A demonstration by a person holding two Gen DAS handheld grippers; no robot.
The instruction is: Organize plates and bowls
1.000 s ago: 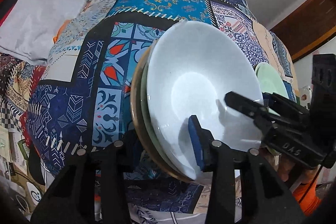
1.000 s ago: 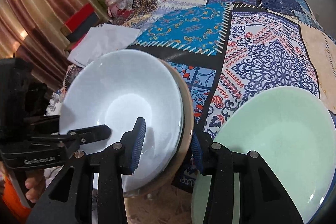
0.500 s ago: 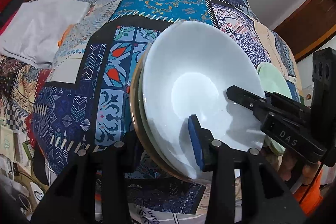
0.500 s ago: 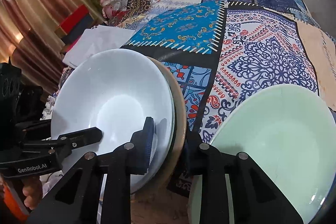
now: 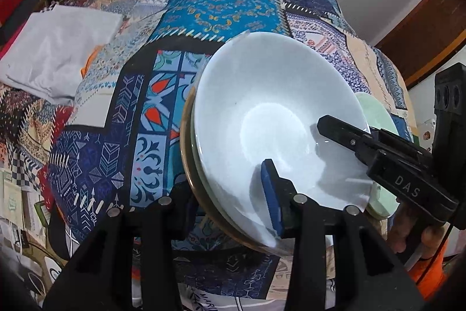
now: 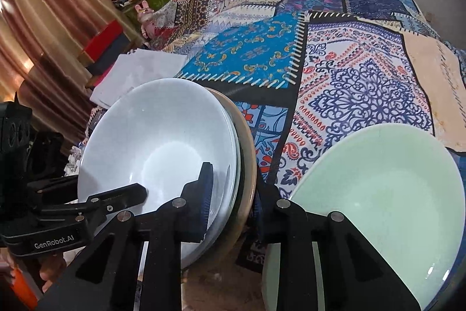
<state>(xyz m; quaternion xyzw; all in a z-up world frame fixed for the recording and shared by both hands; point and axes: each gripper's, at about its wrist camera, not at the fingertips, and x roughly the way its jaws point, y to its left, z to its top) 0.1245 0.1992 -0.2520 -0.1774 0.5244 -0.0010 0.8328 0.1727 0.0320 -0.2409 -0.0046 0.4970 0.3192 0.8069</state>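
Gripping opposite edges of the stack of bowls [image 5: 271, 121], both the left tongs [image 5: 230, 194] and the right tongs [image 6: 233, 194] hold it tilted above the patchwork bedspread [image 6: 349, 72]. Just beside it lies a green bowl [image 6: 387, 182]; farther off, a white cloth [image 5: 61, 48].

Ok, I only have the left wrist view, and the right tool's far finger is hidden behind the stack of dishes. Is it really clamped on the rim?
Observer: Yes. From the right wrist view, the right tool straddles the rim of the stack. One pad is inside the white bowl and the other finger is outside the tan plate. Its jaws have just been closing onto it.
Operator: And the green dish behind it, is anything in it?
Observer: No, the green bowl is empty.
Operator: Is it touching the stack?
Observer: Patterned cloth shows between them. Lower down, the tool hides the gap.
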